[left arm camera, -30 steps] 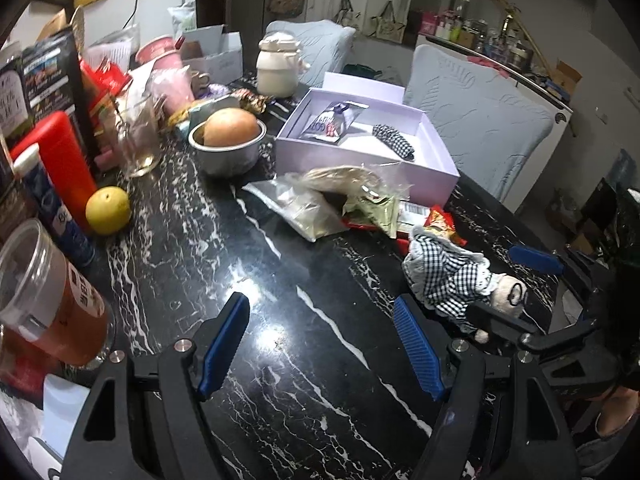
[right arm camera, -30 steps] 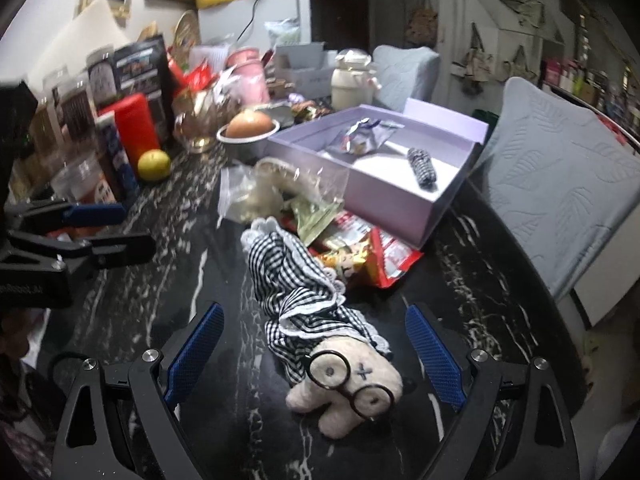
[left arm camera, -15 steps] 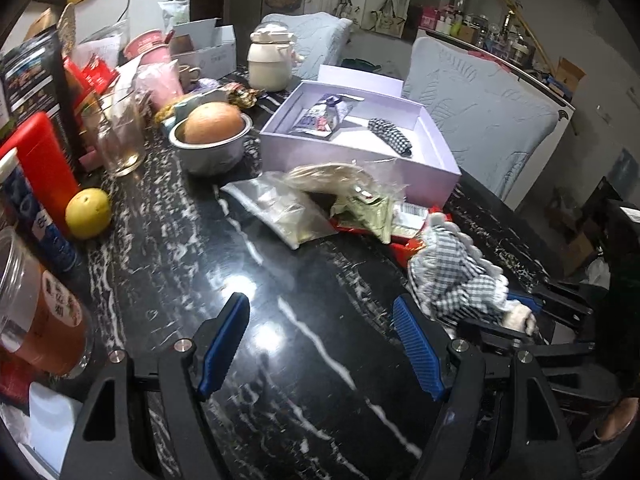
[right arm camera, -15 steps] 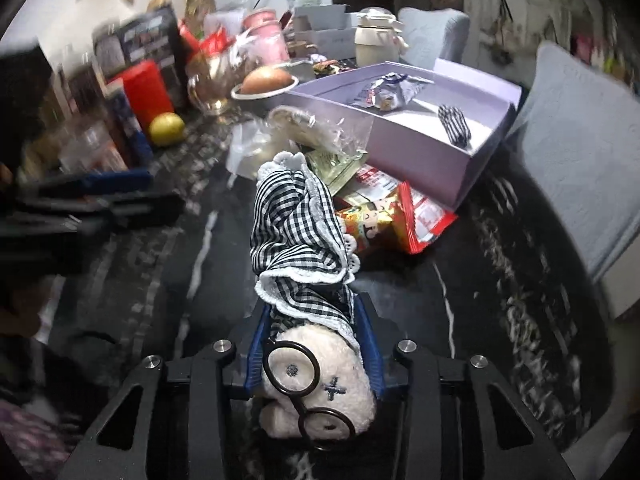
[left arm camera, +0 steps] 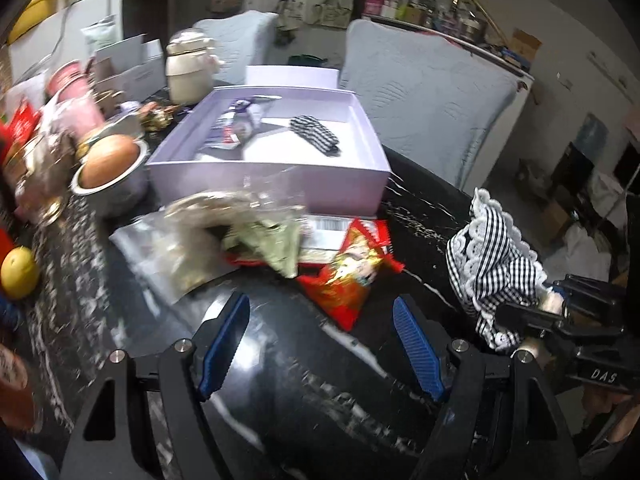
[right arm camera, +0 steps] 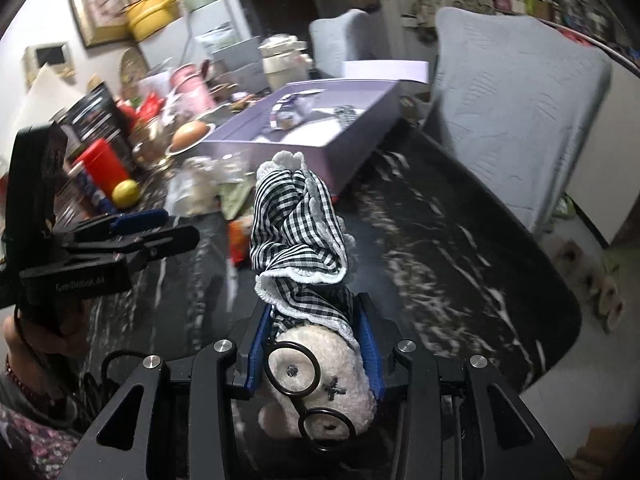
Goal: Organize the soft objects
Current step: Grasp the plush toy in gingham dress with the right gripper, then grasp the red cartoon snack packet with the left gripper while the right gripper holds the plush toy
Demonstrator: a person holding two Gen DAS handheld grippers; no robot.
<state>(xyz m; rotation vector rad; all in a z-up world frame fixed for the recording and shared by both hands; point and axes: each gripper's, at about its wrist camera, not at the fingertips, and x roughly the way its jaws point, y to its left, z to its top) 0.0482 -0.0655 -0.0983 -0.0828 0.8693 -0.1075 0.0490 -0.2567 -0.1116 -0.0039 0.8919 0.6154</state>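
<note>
Now my right gripper point(right arm camera: 316, 344), wide open a second ago, clamps the plush doll point(right arm camera: 308, 280) between its jaws, lifted boxward; left gripper point(left arm camera: 320, 344) gapes empty.

Both wrist views low, share lilac box point(left arm camera: 276, 184) point(right arm camera: 320, 136).

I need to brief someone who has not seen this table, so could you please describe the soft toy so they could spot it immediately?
Start at the open lilac box on the black marble table. In front of it, the right gripper is shut on the plush doll. No neighbour shares its white fuzzy head, round black wire glasses and lace-trimmed checked dress.
</note>
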